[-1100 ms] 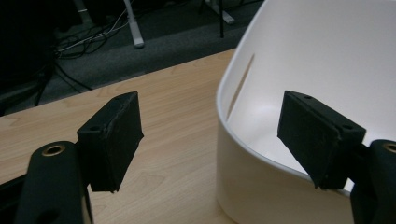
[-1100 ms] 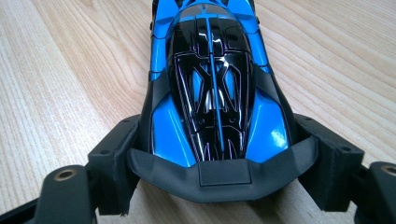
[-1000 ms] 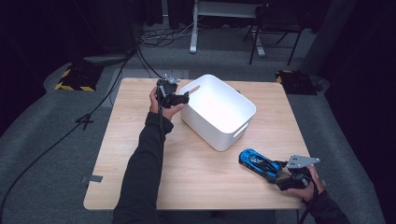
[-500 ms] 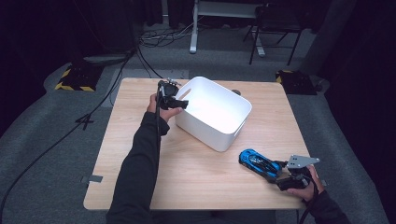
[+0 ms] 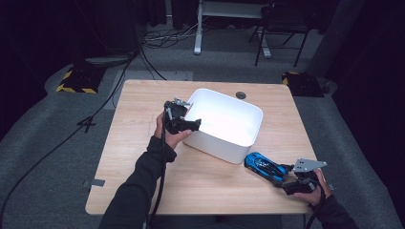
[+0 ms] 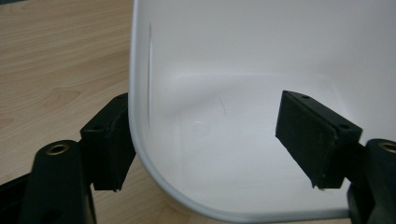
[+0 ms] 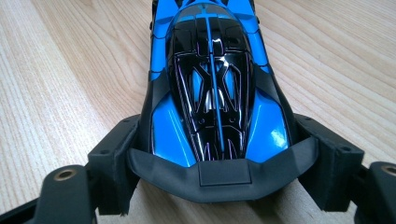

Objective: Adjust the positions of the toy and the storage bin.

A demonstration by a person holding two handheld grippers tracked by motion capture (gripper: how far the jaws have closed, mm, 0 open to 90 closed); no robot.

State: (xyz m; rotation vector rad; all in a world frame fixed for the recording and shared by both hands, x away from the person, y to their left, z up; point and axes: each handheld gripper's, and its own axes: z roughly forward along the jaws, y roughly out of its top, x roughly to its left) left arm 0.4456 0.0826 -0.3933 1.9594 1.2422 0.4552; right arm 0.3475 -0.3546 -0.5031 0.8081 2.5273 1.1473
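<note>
- The left gripper (image 5: pixel 195 125) is seen at the near-left corner of the white bin (image 5: pixel 239 143), above the wooden table (image 5: pixel 129 143) in the high view.
- In the left gripper view the bin's rounded corner wall (image 6: pixel 140 154) is straddled: one jaw is placed outside the wall, against or just beside it, and the other is set inside the bin, well apart from the wall.
- The left jaws have just been opening; the wall lies between them, but it is not pressed from both sides, so the bin is released.
- The bin is stood near the middle of the table, turned at an angle to the table's edges, with nothing seen inside it.
- The blue toy car (image 5: pixel 265 167) is found just right of the bin's near corner, resting on the table.
- The right gripper (image 5: pixel 286 179) is held at the table's near-right edge, clenched on the car.
- In the right gripper view the car's dark end (image 7: pixel 224 175) is pinched from both sides by the pads (image 7: pixel 114 158), and the car's body is pointed away along the wood.
</note>
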